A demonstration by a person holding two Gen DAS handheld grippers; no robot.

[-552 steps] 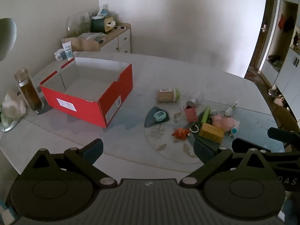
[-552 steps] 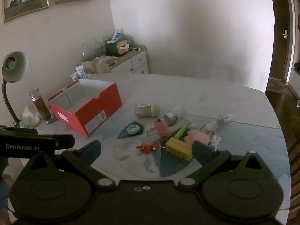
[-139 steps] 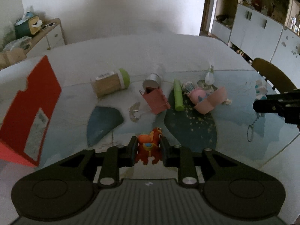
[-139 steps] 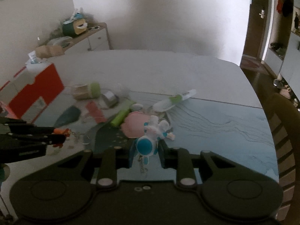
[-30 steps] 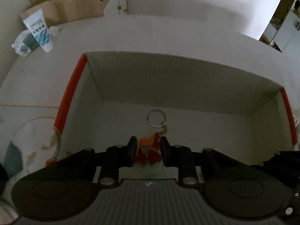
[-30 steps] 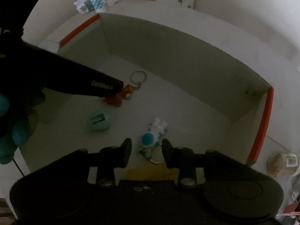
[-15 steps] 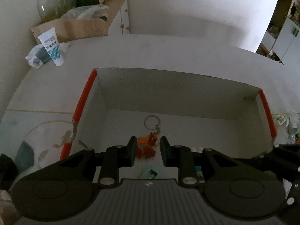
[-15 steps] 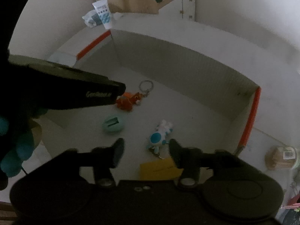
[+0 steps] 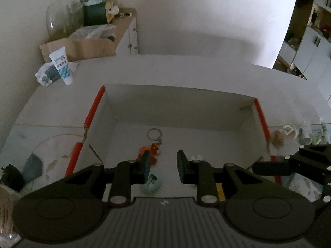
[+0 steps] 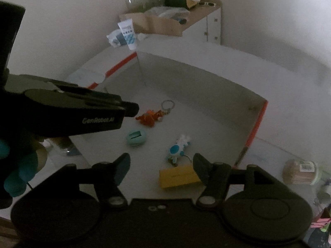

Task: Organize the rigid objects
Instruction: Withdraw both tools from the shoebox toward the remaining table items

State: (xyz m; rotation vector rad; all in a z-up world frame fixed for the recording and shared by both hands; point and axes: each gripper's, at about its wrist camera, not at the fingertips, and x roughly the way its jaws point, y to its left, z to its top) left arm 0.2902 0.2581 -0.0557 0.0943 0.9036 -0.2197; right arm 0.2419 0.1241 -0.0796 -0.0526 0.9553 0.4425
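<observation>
left tool (image 9: 163, 163) opening, right tool (image 10: 161, 167) opening, both empty

red box (image 10: 256, 122) (open) | holds orange keychain (image 10: 150, 118), blue-white toy (image 10: 179, 146), yellow block (image 10: 179, 176)

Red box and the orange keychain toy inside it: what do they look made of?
Red box: probably cardboard, matte, with thin folded walls and a pale inside. Orange keychain toy: likely moulded plastic or rubber, slightly glossy; its ring looks like thin metal wire.

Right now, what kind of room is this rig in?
Likely a lived-in home, perhaps a dining area: a large pale table, a cluttered white sideboard holding sunglasses, and white cabinets through the doorway.
</observation>
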